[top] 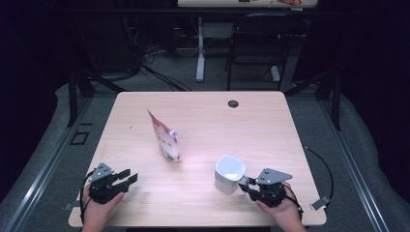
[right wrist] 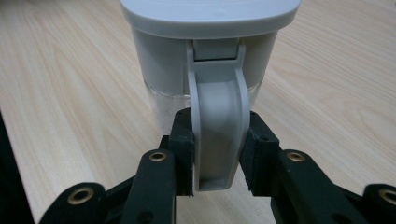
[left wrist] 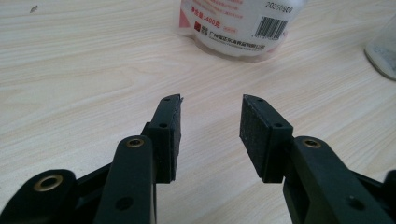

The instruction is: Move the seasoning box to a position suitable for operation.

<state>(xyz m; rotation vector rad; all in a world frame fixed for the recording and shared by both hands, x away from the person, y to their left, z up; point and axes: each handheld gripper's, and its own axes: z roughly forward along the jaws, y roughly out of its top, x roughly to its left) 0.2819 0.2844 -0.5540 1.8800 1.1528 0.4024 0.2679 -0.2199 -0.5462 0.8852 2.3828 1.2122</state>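
**Left tongs idle, right tongs clamped on jug handle**

Nearest the camera, at the worktop's (top: 203, 116) front edge: two hands, each with a pair of tongs. Going left to right.

Left tongs (top: 129, 177) near the front left corner, low over the wood, jaws spread wide with nothing between them; pads (left wrist: 254, 135) well apart in the left gripper view, bare worktop (left wrist: 84, 70) showing through the gap. Aimed toward the pouch, but well short of it.

Pouch (top: 166, 138) next, left of the worktop's middle: upright, white with red print, a small spout cap on its right side, top corner rising to a point at the upper left. Lower part of the pouch (left wrist: 238, 23) visible ahead of the left tongs, with a barcode and printed lettering, resting on the wood.

White jug (top: 229, 174) further right, near the front edge, upright with its lid on, handle turned toward the right hand. Right tongs (top: 245, 182) closed on that handle: in the right gripper view, tongs (right wrist: 217, 158) with one pad (right wrist: 184, 154) pressed on each side of the grey handle loop (right wrist: 218, 116), jug body (right wrist: 205, 60) straight ahead, its lower section clear.

Small round hole (top: 233, 103) at the far edge of the worktop, well apart from everything.
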